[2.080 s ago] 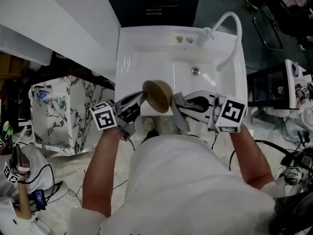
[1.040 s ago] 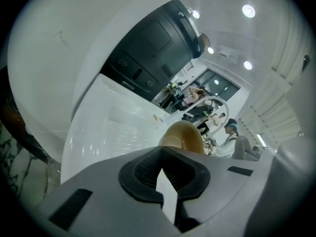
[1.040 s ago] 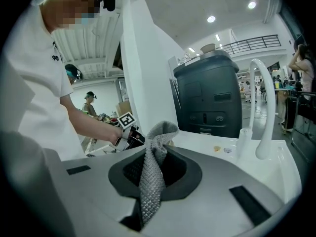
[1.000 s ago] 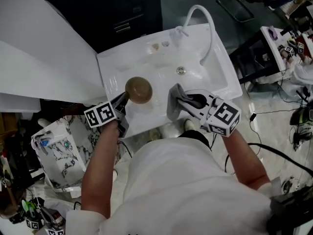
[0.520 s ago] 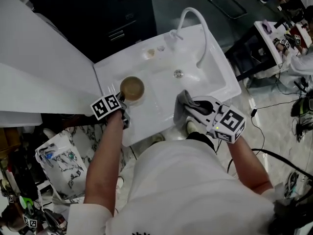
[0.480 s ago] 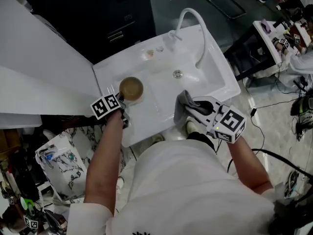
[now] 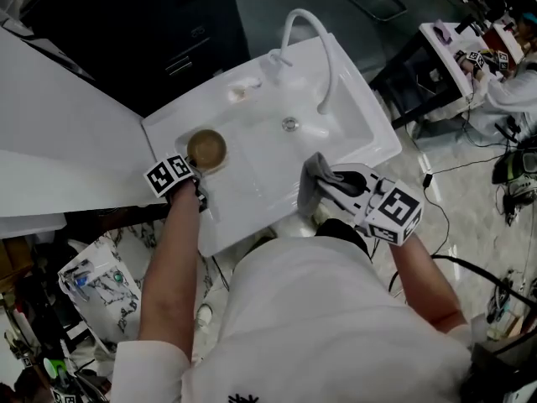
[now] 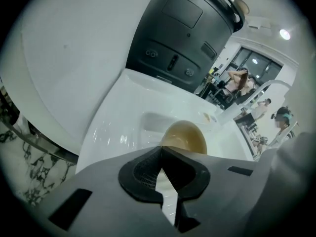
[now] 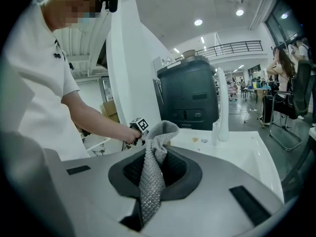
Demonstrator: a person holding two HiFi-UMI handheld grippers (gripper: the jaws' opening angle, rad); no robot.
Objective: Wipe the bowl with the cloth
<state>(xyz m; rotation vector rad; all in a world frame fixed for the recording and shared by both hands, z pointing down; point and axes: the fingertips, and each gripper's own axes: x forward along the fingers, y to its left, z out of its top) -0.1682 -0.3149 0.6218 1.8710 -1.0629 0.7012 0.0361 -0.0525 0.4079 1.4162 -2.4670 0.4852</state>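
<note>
Open hall with pale floor [image 7: 470, 166] strewn with cables [image 7: 453, 263]. Dark cabinet [image 7: 143, 23] beyond, marbled box [image 7: 96, 288] on floor at near left.

White sink counter [image 7: 277, 170], one piece: basin at right, flat deck at left, glossy and otherwise bare. Curved faucet [image 7: 315, 40] at far edge.

Brown bowl [image 7: 206, 149]: upright, mouth up, on left deck, apparently resting there.

Gray knitted cloth [image 7: 312, 183]: bunched, hanging over near right rim of sink, well apart from bowl.

Left tongs [image 7: 195, 171]: clenched on near rim of bowl. Right tongs [image 7: 324, 185]: clenched on cloth.

Step, as judged: bowl steadied for wiping, cloth not yet applied. Calls next for carrying cloth leftward to bowl and pressing it into the hollow, with left grip kept firm against tipping.
</note>
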